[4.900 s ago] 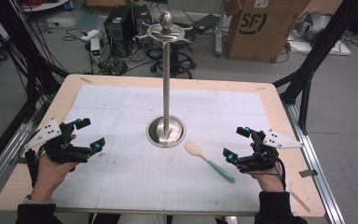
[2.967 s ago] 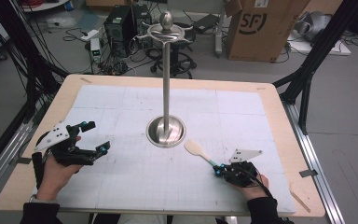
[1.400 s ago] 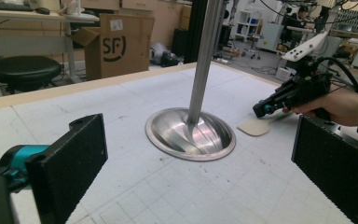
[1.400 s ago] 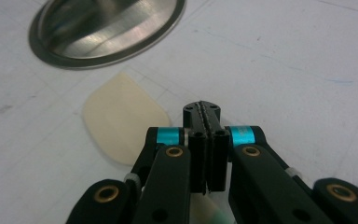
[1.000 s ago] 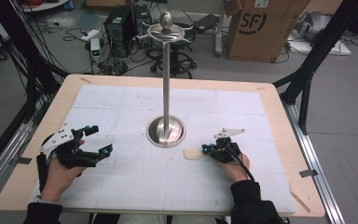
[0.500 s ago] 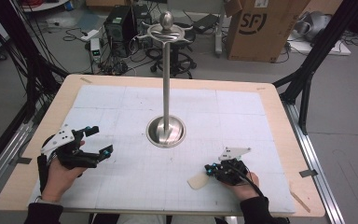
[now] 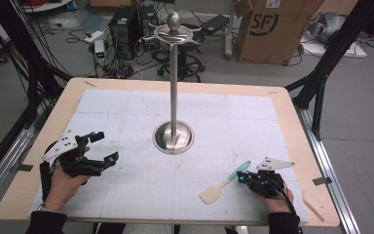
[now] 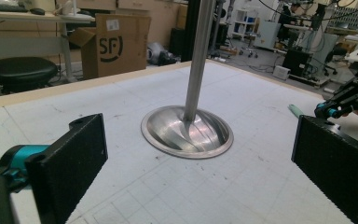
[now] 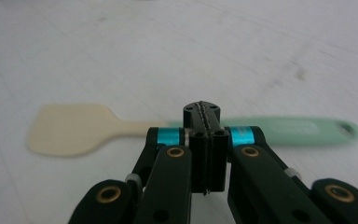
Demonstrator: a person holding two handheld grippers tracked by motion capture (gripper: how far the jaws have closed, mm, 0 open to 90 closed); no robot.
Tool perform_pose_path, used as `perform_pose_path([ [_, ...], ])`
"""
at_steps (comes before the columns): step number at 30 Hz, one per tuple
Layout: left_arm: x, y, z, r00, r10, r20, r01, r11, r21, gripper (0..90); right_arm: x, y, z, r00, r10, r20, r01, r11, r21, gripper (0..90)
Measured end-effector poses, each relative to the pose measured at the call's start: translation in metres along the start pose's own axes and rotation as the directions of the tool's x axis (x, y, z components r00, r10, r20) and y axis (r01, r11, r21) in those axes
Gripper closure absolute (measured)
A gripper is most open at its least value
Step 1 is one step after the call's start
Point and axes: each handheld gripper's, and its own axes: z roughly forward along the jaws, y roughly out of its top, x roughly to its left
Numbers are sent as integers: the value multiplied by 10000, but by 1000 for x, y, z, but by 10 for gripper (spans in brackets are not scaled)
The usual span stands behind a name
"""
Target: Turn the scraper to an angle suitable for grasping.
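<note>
At your right gripper's [image 7: 244, 176] ten o'clock, closed jaws pinch the spatula [image 7: 221, 185]; blade trails toward eight.

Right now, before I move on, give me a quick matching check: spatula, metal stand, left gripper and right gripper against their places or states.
Things:
1. spatula
2. metal stand
3. left gripper
4. right gripper

States:
A. jaws wide apart, nothing between them
B. upright at the table's middle
C. jaws pressed together, at the green handle
D. lying flat, cream blade toward the table's near edge

Pairs: 1-D, 2-B, 3-A, 4-C
</note>
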Motion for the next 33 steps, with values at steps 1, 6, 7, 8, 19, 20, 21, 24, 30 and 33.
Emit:
perform_pose_path([
  [1, 0, 0, 0, 10000, -75, 24, 75, 10000, 49, 38, 0, 0, 0, 10000, 0, 0, 0, 10000, 0, 900],
  [6, -1, -1, 3, 10000, 1, 27, -2, 9999, 170, 38, -11, -4, 2, 9954, 474, 832, -486, 9987, 120, 900],
  [7, -2, -2, 3, 10000, -28, 21, 27, 9998, 189, 38, -10, -2, 3, 9952, 414, 889, -427, 9990, 132, 900],
  [8, -2, -2, 3, 10000, -17, 33, 17, 9998, 220, 38, -10, -1, 5, 9948, 335, 964, -352, 9992, 165, 900],
  [19, -3, -4, 4, 9999, 158, -15, -157, 9990, 419, 38, 1, 19, 32, 9838, -604, 1687, 549, 9978, 370, 900],
  [20, -3, -4, 4, 9999, 168, -11, -168, 9989, 439, 38, 2, 22, 36, 9837, -696, 1660, 639, 9972, 392, 900],
  [21, -3, -4, 4, 9998, 174, -15, -173, 9988, 453, 38, 4, 24, 39, 9833, -779, 1642, 721, 9966, 410, 900],
  [24, -3, -5, 3, 9998, 178, -76, -174, 9987, 470, 38, 5, 30, 46, 9868, -841, 1383, 798, 9962, 361, 900],
  [30, -3, -5, 2, 10000, 47, -51, -45, 9994, 357, 38, 5, 42, 62, 9942, -909, 579, 891, 9955, 327, 900],
  [33, -3, -5, 2, 10000, -33, -69, 35, 9997, 245, 38, 8, 47, 70, 9942, -971, 470, 955, 9948, 342, 900],
])
